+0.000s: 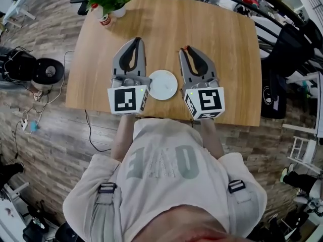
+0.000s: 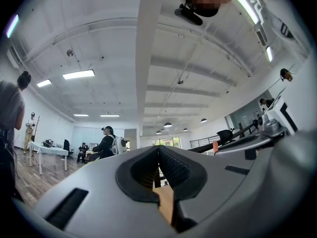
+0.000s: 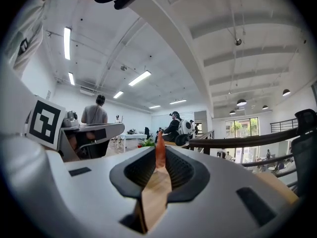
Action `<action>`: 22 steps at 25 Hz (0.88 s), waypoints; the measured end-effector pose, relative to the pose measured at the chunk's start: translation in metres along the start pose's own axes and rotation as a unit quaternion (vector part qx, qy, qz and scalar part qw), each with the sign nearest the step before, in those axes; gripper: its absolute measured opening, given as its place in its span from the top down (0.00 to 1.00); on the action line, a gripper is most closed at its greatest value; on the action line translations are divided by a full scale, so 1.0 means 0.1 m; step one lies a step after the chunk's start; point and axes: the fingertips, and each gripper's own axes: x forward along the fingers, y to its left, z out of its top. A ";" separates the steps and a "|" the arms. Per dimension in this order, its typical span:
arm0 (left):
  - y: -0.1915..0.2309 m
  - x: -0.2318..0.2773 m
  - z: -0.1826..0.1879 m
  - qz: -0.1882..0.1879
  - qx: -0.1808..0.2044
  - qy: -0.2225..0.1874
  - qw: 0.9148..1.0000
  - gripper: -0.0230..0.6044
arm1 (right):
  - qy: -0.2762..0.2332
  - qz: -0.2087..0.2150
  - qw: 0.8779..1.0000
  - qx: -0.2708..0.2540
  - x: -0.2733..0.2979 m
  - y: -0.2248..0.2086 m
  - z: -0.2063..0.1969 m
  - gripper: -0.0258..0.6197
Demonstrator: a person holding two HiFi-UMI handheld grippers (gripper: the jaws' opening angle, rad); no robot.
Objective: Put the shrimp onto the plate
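Note:
In the right gripper view a thin orange shrimp (image 3: pixel 159 150) stands pinched between the dark pads of my right gripper (image 3: pixel 160 158). The head view shows the same small orange piece, the shrimp (image 1: pixel 185 48), at the tip of the right gripper (image 1: pixel 186 51), above the wooden table (image 1: pixel 222 44). The round white plate (image 1: pixel 163 84) lies near the table's front edge, between the two grippers and nearer to me than their tips. My left gripper (image 1: pixel 135 40) hovers to the left of the plate; its fingertips meet with nothing between them, as the left gripper (image 2: pixel 159 155) also shows in its own view.
A potted green plant (image 1: pixel 108 0) stands at the table's far left corner. Dark chairs (image 1: pixel 290 44) crowd the right side of the table. A black round device (image 1: pixel 48 70) and cables (image 1: pixel 30 120) lie on the floor at the left. Other people stand far off in the room.

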 end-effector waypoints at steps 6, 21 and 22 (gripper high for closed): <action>0.07 -0.13 -0.12 0.002 0.002 0.018 1.000 0.95 | 0.026 0.026 0.999 -0.004 0.17 0.22 -0.18 0.86; 0.22 -0.19 -0.09 0.000 -0.006 0.012 1.000 0.95 | 0.200 0.065 0.978 -0.001 0.39 0.55 -1.59 0.86; 0.23 -0.19 -0.12 0.003 -0.005 0.021 1.000 0.95 | 0.213 0.066 0.975 0.003 0.39 0.56 -1.70 0.86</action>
